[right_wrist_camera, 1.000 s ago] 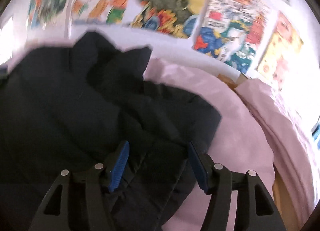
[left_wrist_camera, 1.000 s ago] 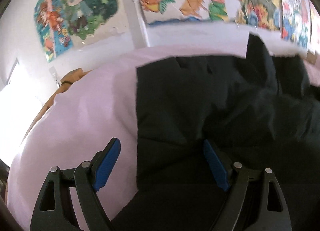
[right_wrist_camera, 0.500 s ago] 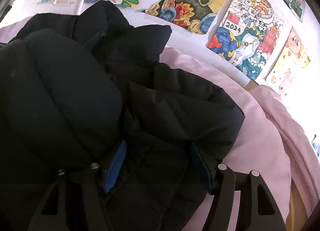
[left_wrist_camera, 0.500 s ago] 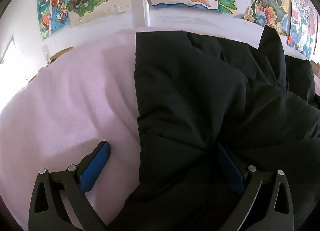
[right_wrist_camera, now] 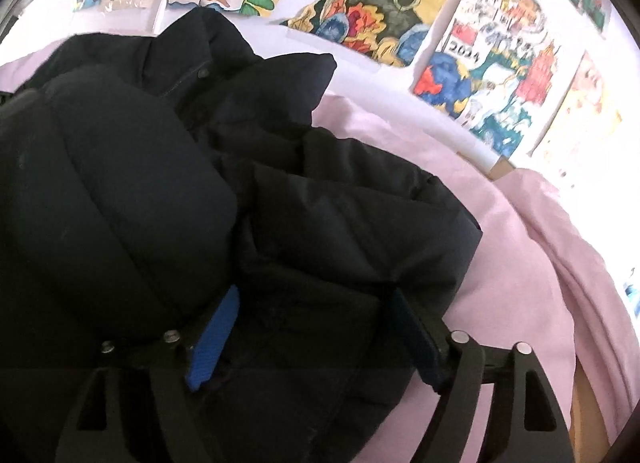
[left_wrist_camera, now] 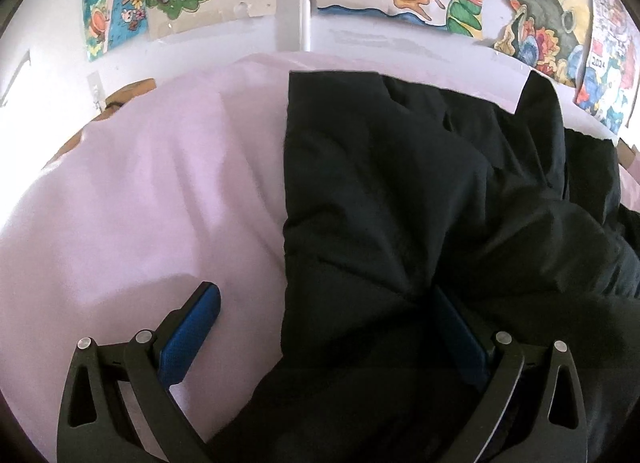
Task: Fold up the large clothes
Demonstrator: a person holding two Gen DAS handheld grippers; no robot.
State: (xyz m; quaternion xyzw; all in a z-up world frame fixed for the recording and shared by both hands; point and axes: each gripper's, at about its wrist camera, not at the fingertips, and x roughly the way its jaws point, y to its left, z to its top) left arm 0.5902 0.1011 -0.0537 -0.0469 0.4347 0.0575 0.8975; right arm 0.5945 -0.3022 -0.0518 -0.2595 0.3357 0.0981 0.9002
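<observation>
A black quilted puffer jacket [left_wrist_camera: 400, 191] lies crumpled and partly folded on the pink bed sheet [left_wrist_camera: 152, 191], collar toward the wall.

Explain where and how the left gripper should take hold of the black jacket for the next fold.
Probably the jacket's straight left edge, where it lies thin on the pink sheet. Come from the sheet side, one finger sliding under; the open left gripper already straddles it.
</observation>
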